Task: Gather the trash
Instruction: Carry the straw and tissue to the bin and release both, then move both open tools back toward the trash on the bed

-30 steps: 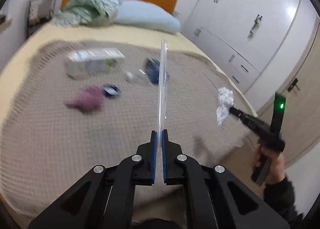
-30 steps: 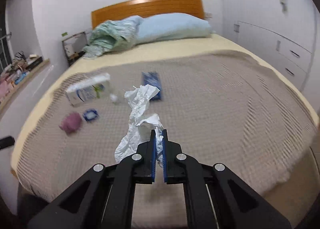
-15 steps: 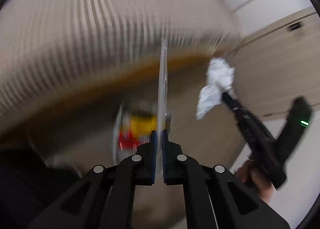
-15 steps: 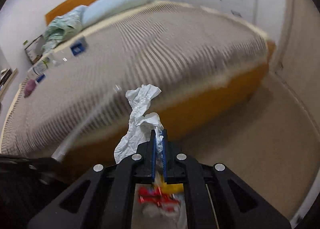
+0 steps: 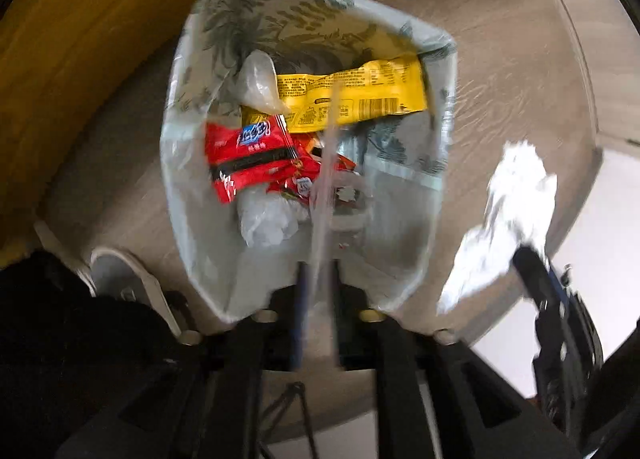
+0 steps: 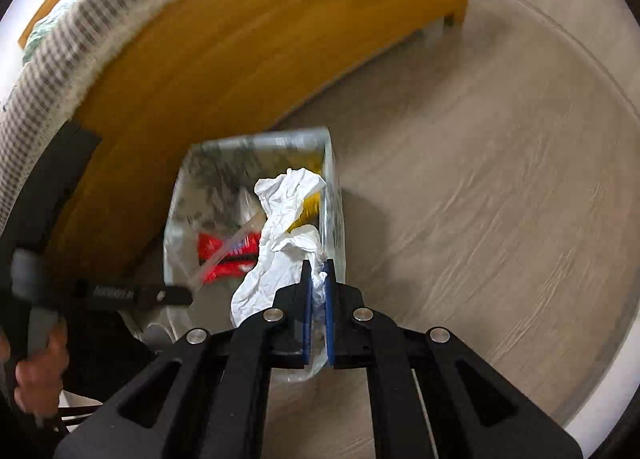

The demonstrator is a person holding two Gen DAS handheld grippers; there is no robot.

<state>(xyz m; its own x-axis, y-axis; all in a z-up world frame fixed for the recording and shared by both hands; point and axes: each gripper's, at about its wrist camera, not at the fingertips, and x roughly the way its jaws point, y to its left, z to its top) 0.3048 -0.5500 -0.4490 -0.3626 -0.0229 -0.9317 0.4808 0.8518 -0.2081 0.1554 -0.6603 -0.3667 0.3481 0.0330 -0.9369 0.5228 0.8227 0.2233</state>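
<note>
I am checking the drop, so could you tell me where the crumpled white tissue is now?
The crumpled white tissue is in the right gripper, over the right side of the trash bin beside the bed frame.

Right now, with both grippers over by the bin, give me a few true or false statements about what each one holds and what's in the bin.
1. The right gripper pinches a crumpled white tissue. True.
2. The trash bin is empty. False: it holds a red wrapper, a yellow wrapper and clear plastic.
3. The left gripper has a clear plastic strip between its fingers, reaching over the bin. True.
4. The bin stands on the bed. False: it stands on the floor beside the wooden bed frame.
5. The tissue already lies in the bin. False: it is gripped above it.
</note>
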